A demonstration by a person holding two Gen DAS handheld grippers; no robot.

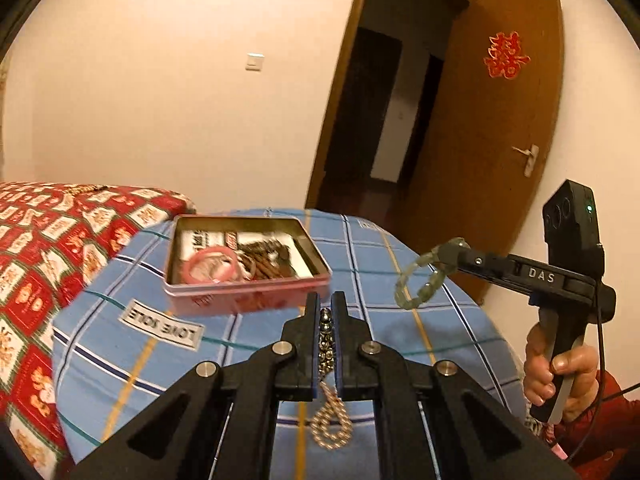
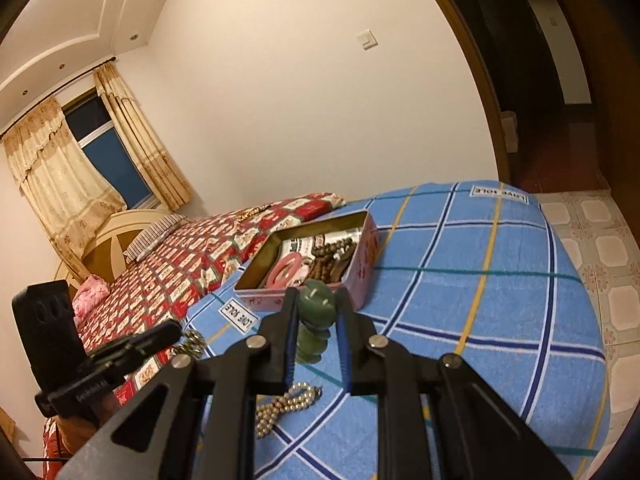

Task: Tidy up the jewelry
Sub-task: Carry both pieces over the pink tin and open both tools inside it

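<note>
Pinching a metal bead chain (image 1: 326, 340), the left hand-held gripper (image 1: 325, 304) hangs over the blue checked blanket (image 1: 400, 344); right hand-held gripper (image 2: 317, 300) clamps a green jade bracelet (image 2: 316, 320), seemingly just short of the pink tin (image 2: 362, 276).

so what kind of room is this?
Likely a home bedroom: a bed with headboard and pillow, a curtained window, a wooden door. Jewelry tin sits on the blue blanket.
</note>
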